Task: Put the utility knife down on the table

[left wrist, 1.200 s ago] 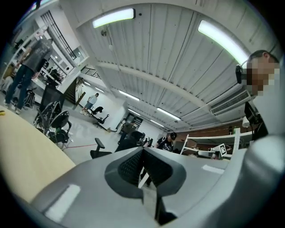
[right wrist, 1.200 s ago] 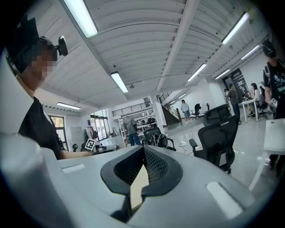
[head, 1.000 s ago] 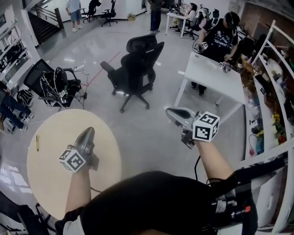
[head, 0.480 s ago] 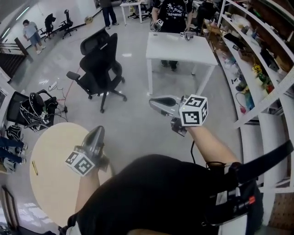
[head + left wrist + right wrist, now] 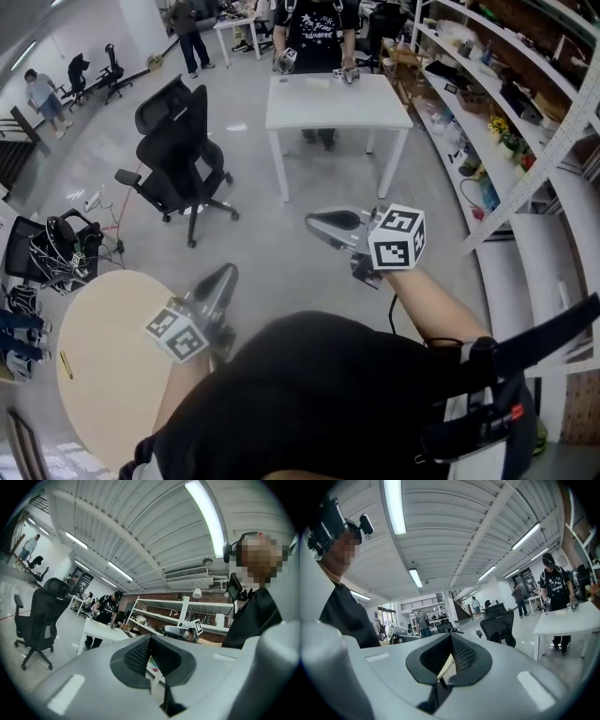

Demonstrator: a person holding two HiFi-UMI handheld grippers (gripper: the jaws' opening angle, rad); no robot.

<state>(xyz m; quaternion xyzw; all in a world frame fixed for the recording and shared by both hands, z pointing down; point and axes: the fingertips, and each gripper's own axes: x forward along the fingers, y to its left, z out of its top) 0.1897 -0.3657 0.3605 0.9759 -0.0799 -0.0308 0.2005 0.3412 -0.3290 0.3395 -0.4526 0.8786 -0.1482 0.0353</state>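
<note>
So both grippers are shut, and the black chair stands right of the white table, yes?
Not quite. The head view shows the chair standing left of the white table, not right. The left gripper and right gripper are indeed shut.

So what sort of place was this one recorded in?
Probably an open-plan lab or workshop office. Long shelving racks loaded with gear run along one wall, another person stands at a white work table, and a black office chair sits on the open floor.
</note>
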